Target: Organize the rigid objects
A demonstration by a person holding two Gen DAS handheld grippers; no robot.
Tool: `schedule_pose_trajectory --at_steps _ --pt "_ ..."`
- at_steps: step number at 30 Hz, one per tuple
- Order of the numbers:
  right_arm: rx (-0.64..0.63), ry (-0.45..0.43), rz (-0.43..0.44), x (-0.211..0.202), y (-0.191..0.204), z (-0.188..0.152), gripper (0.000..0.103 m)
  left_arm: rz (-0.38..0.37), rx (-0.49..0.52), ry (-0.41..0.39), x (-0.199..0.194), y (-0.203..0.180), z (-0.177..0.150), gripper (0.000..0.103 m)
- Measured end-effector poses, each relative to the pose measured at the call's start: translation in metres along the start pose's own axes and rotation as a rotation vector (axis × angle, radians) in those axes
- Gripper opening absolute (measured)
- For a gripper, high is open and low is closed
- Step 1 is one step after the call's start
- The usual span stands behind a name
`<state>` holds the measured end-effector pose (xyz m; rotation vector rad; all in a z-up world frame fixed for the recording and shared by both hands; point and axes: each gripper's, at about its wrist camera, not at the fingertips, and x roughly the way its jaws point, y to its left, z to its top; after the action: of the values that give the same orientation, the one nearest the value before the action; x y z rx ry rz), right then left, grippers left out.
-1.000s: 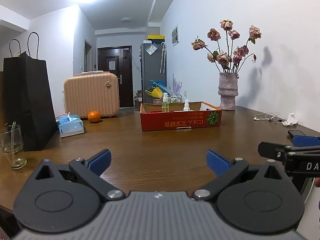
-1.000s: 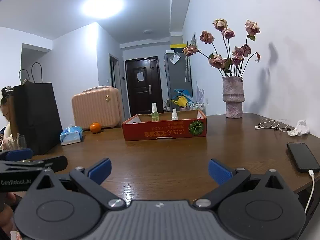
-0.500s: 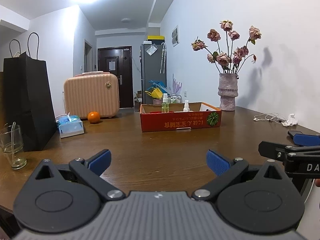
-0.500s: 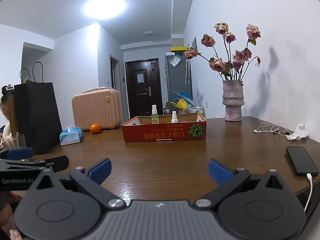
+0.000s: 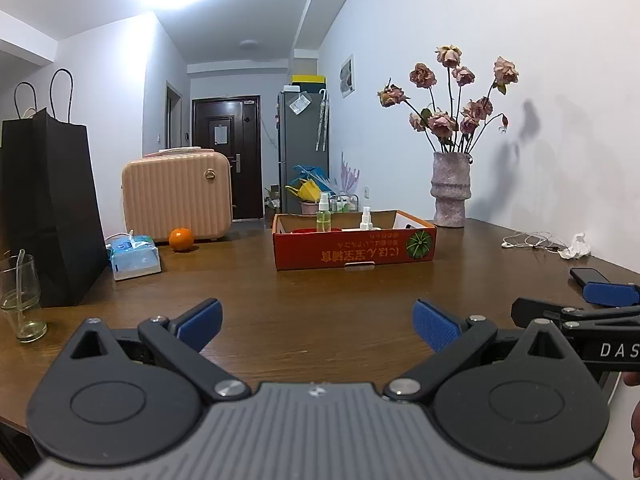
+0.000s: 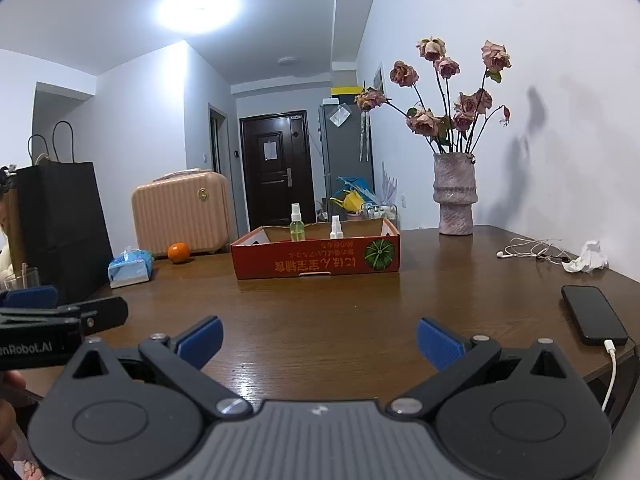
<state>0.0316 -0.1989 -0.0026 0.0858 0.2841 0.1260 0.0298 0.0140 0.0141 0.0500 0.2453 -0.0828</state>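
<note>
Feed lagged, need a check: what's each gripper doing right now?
Left gripper: open, holding nothing, above the table.
Right gripper: open, holding nothing.

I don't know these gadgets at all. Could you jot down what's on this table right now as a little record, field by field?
surface: brown wooden table
left claw: open, holding nothing, above the table
right claw: open, holding nothing, above the table
red cardboard box: mid-table, open top
in the box: green spray bottle and white spray bottle, both upright
left side: orange, tissue pack, black paper bag
right side: phone with cable plugged in, earphones
far corner: vase of dried roses
</note>
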Motion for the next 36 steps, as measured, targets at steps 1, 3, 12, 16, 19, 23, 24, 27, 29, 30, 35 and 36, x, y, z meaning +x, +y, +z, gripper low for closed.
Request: schedule_pose_trajectory --at_steps 1,3,12,16,19,23,24,27,29,30,35,36 --pt "0.0 0.001 0.0 0.0 0.0004 -0.0006 0.103 -0.001 0.003 0.0 -0.0001 -0.0007 0.0 0.103" --pt "-0.001 0.003 0.001 0.0002 0.001 -0.0013 0.103 -0.001 0.006 -0.002 -0.0003 -0.0011 0.0 0.103" --pt "-0.007 -0.001 -0.004 0.0006 0.0015 -0.0007 0.103 0.001 0.003 -0.006 -0.0003 -0.0009 0.0009 0.103" --pt "-0.018 -0.007 -0.003 0.0004 0.002 -0.0001 0.103 0.005 0.001 -0.009 -0.0008 0.0005 0.0001 0.103" --pt "-0.011 -0.003 -0.01 0.0008 0.0006 0.0008 0.103 0.005 0.003 -0.013 -0.0018 0.0004 0.0 0.103" --pt "-0.005 -0.004 -0.007 0.0004 -0.0006 0.0015 0.103 0.005 0.005 -0.016 -0.0027 0.0001 0.0001 0.103" --pt "-0.005 -0.007 -0.011 0.0002 -0.0007 0.0015 0.103 0.005 0.005 -0.016 -0.0027 -0.0001 0.0001 0.103" --pt "-0.003 -0.008 -0.009 0.0005 -0.001 0.0017 0.103 0.006 0.005 -0.016 -0.0028 -0.0002 0.0001 0.103" --pt "-0.002 -0.01 -0.008 0.0003 -0.0009 0.0013 0.103 0.006 0.006 -0.015 -0.0026 0.0 0.0 0.103" --pt "-0.002 -0.01 -0.009 0.0005 -0.001 0.0013 0.103 0.007 0.006 -0.016 -0.0025 0.0002 0.0 0.103" --pt "-0.002 -0.01 -0.009 0.0006 -0.0017 0.0019 0.103 0.006 0.007 -0.017 -0.0023 0.0012 -0.0003 0.103" --pt "-0.001 -0.009 -0.007 0.0009 -0.0018 0.0018 0.103 0.006 0.007 -0.018 -0.0023 0.0011 -0.0002 0.103"
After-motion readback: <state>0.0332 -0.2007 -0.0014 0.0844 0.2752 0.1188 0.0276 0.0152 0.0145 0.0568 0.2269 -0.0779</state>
